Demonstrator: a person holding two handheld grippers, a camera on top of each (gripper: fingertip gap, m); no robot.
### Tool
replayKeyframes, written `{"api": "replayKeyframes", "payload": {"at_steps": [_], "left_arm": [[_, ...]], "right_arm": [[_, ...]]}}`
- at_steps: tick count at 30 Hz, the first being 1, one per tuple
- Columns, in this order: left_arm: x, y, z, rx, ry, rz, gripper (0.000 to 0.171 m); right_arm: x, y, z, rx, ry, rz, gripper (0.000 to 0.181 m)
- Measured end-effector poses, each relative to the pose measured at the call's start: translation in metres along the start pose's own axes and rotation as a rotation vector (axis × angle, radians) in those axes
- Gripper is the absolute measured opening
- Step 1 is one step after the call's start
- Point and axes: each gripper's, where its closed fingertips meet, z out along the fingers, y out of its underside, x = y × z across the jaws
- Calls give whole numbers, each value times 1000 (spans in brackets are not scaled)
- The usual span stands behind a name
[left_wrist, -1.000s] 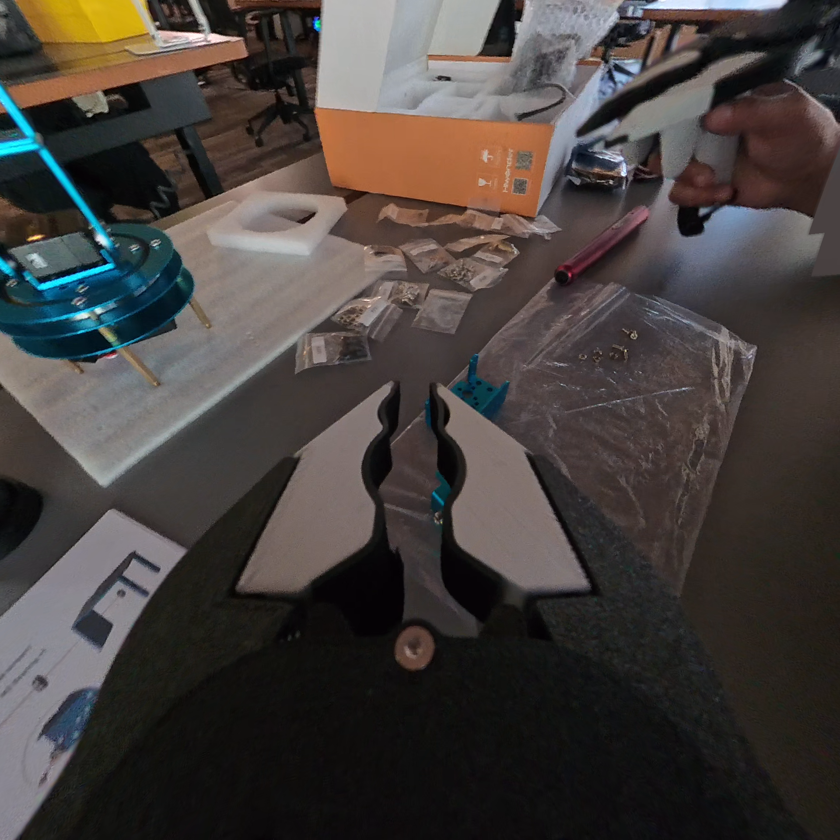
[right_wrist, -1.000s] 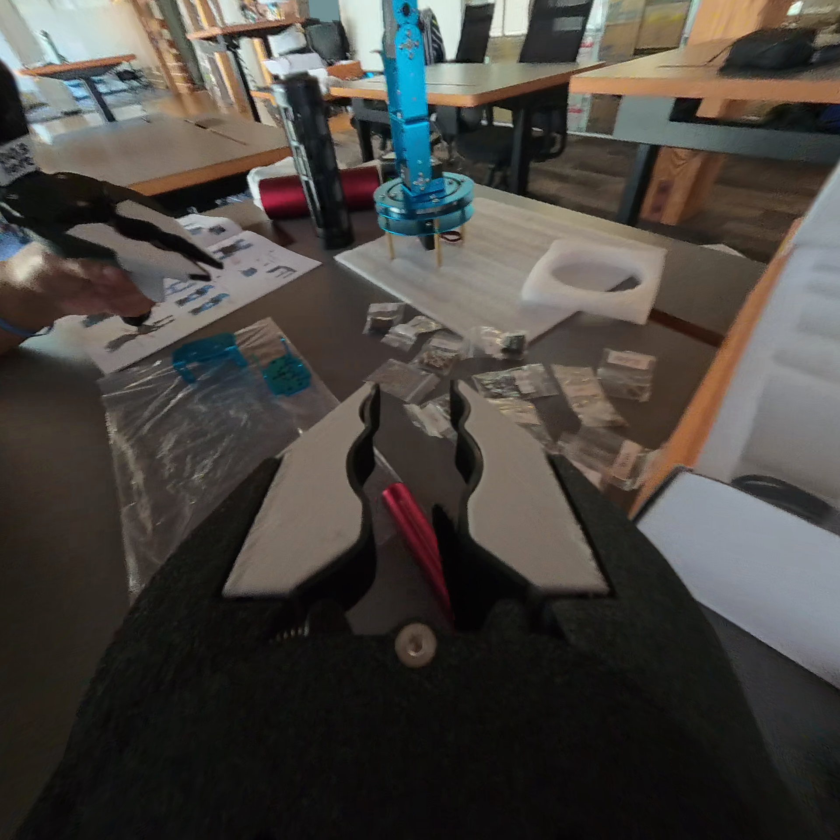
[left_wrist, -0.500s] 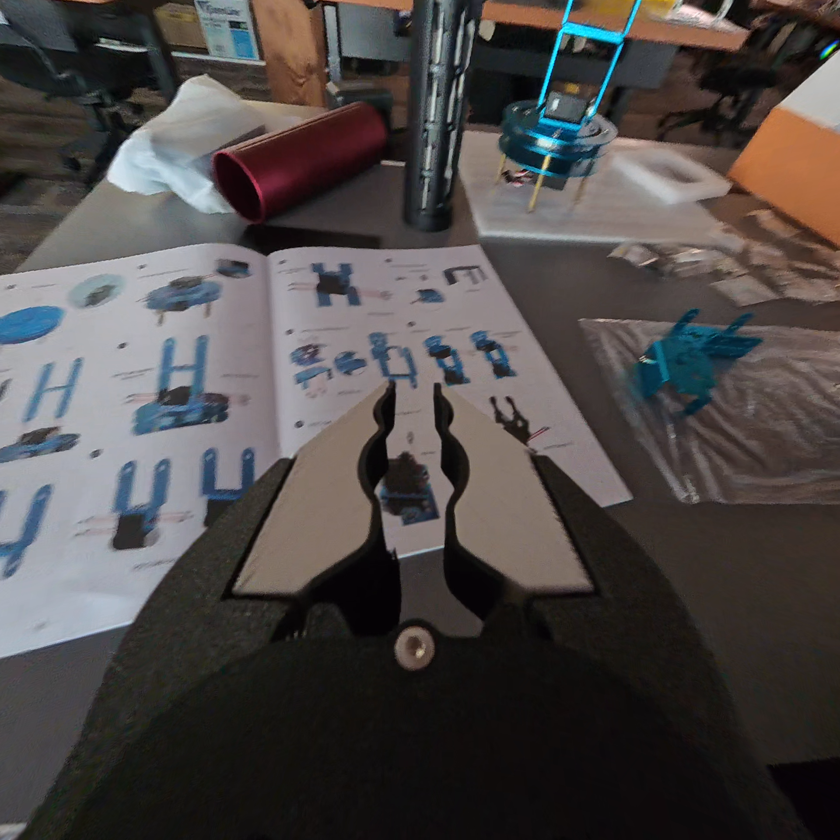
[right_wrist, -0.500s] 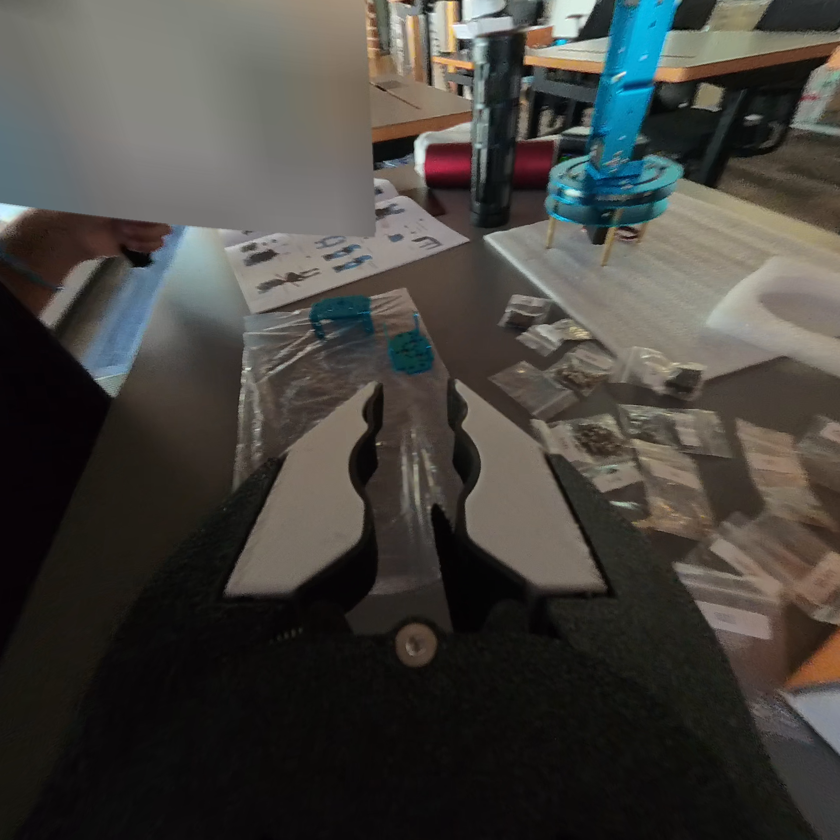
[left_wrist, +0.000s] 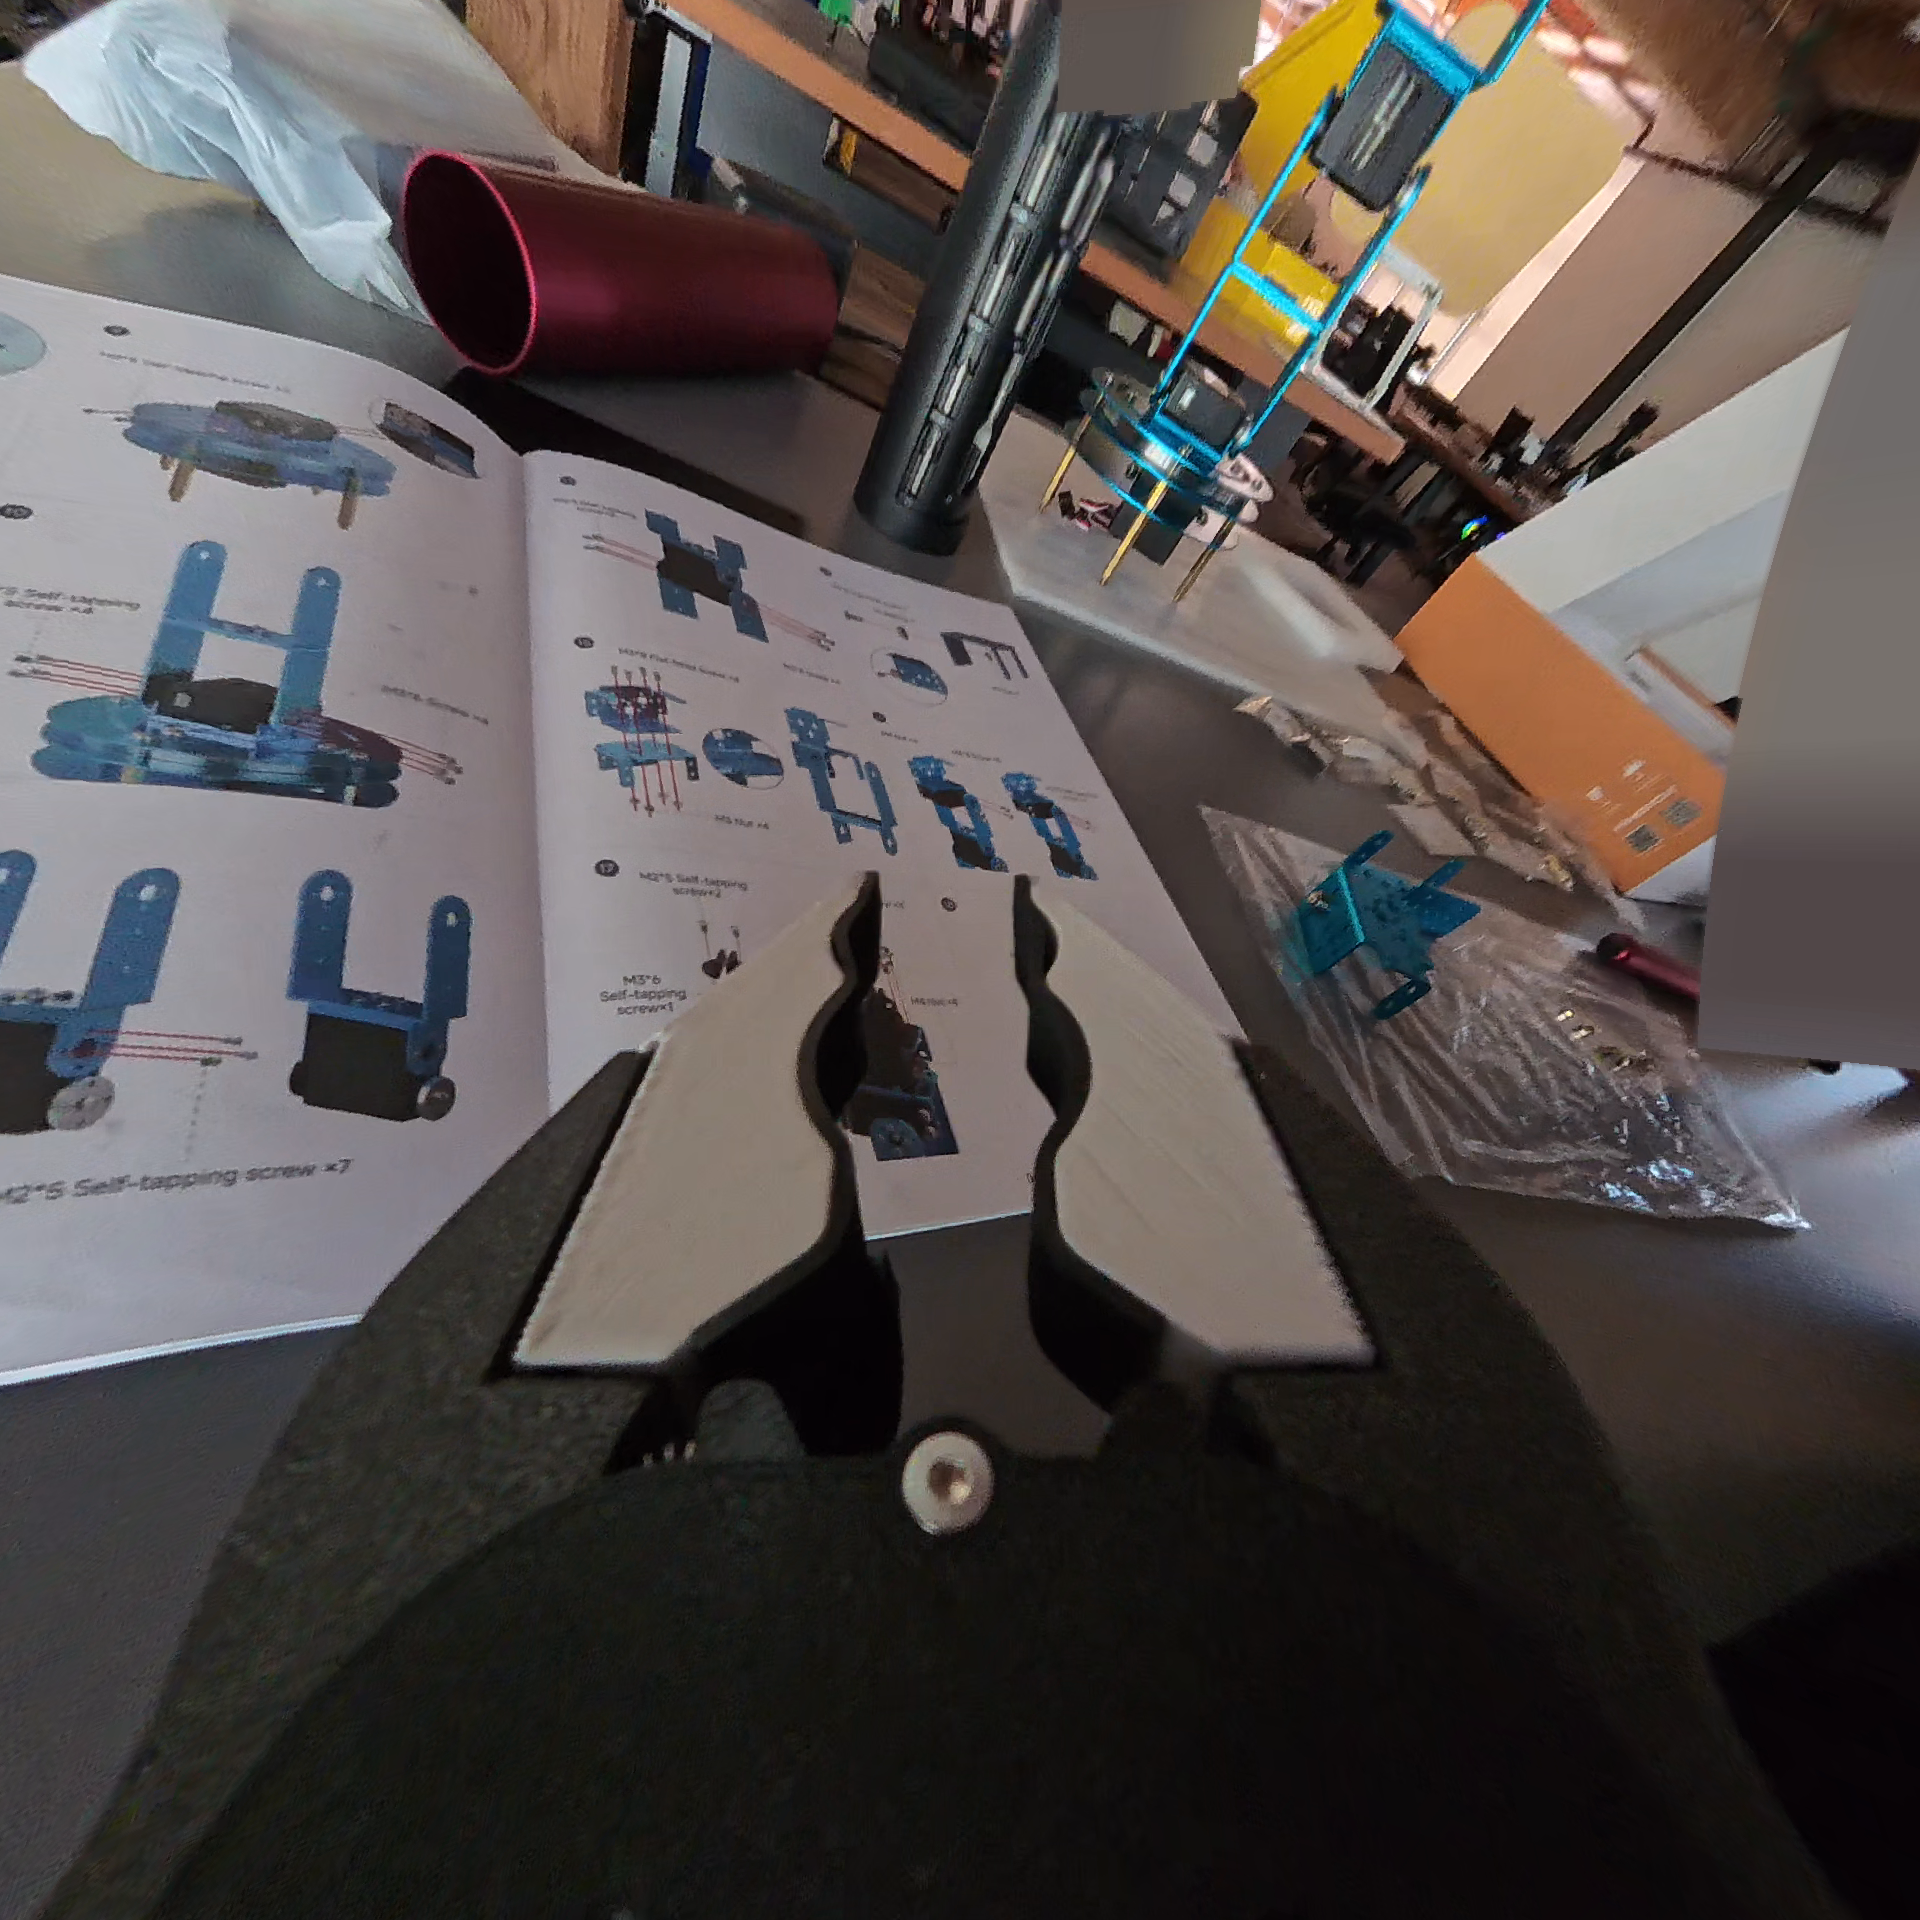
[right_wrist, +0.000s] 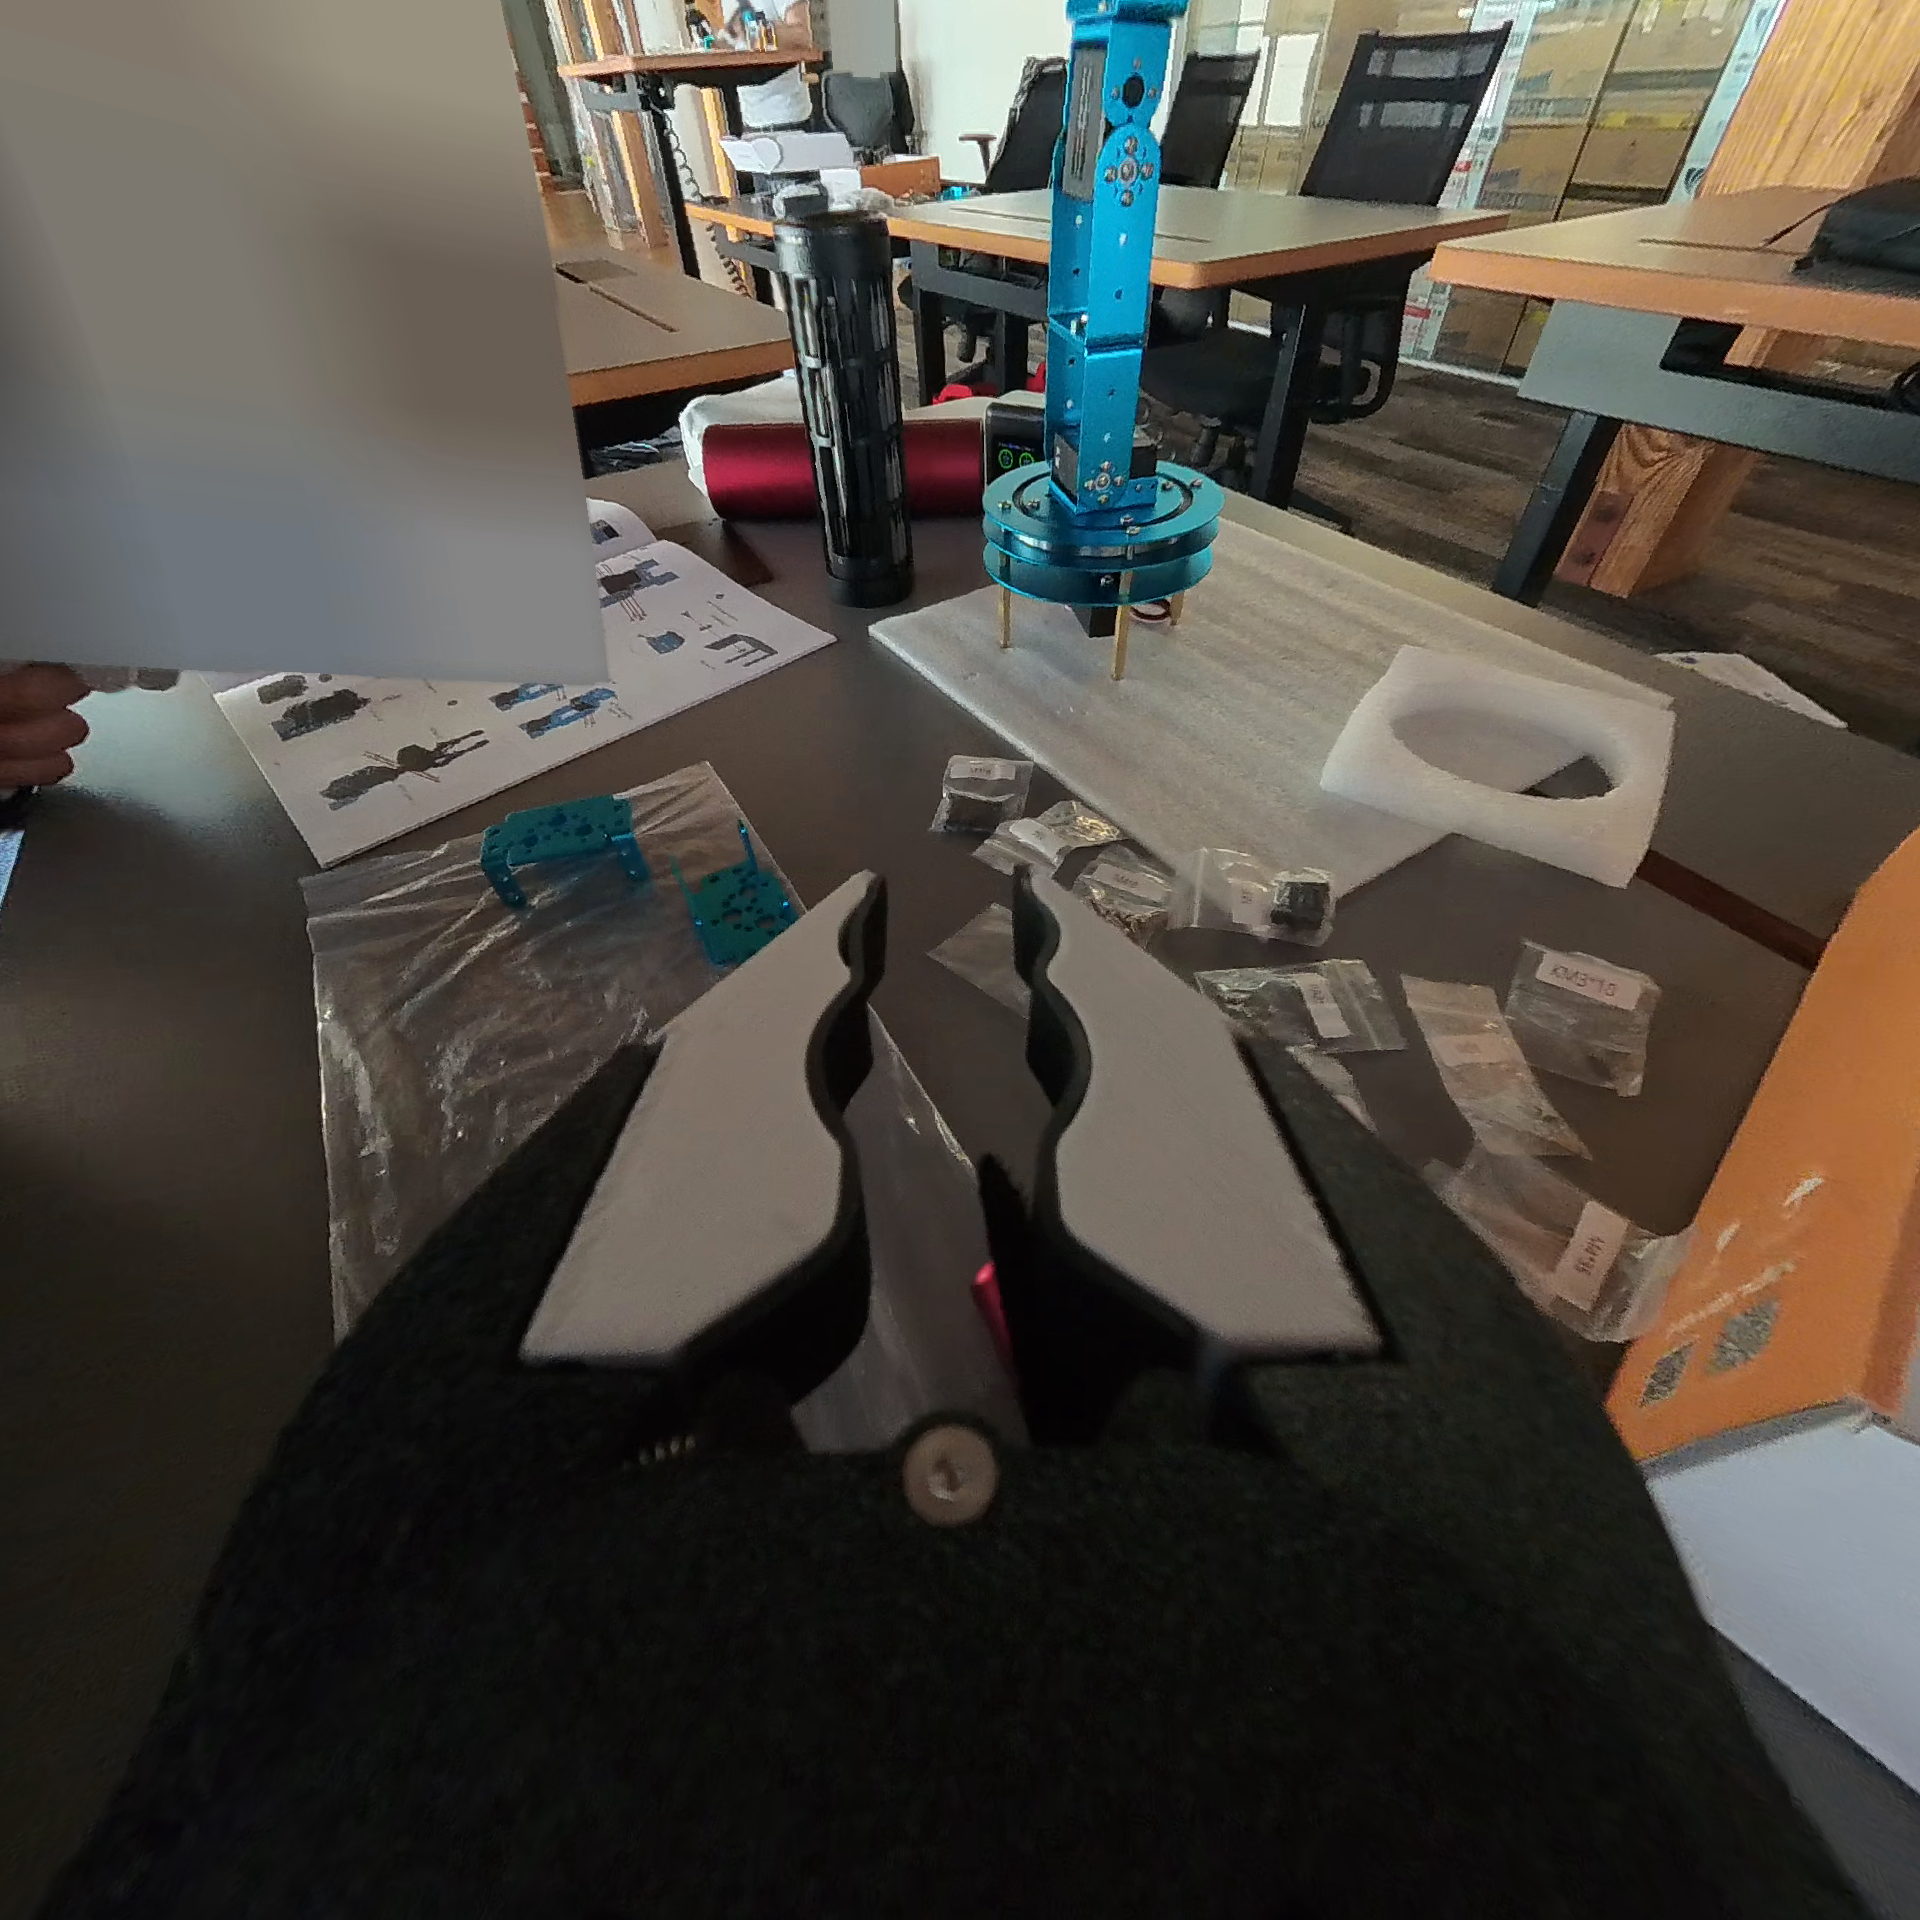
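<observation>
The left gripper (left_wrist: 943, 899) hangs over the lower edge of the open white instruction booklet with blue diagrams (left_wrist: 312, 831), jaws parted and holding nothing. The thin paper will be light, limp and prone to sliding, best pinched at a page edge. At two o'clock from it a small blue perforated metal bracket (left_wrist: 1377, 920) rests on a crinkled clear plastic bag (left_wrist: 1507, 1049); the bracket looks stiff, light and smooth, easiest taken across a flat flange.

The right gripper (right_wrist: 948, 896) hovers with jaws apart and empty, the bag's near corner showing between them; a slim red rod (right_wrist: 989, 1311), possibly a screwdriver handle, shows low between the fingers, apparently lying on the table beneath. At eleven o'clock sit two blue brackets (right_wrist: 561, 842). From twelve to three o'clock lie small clear packets of dark hardware (right_wrist: 1288, 1003), slippery and floppy. Farther, at twelve o'clock, a blue metal robot arm on a round base (right_wrist: 1099, 520) stands on a white foam sheet (right_wrist: 1226, 717), beside an upright black cylinder (right_wrist: 847, 416).
</observation>
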Motion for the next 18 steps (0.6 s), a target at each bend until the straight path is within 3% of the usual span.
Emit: {"api": "replayKeyframes", "payload": {"at_steps": [18], "left_arm": [[-8,14,9,-66,-79,-11,24]], "right_arm": [[14,6,12,-25,55,41,22]]}}
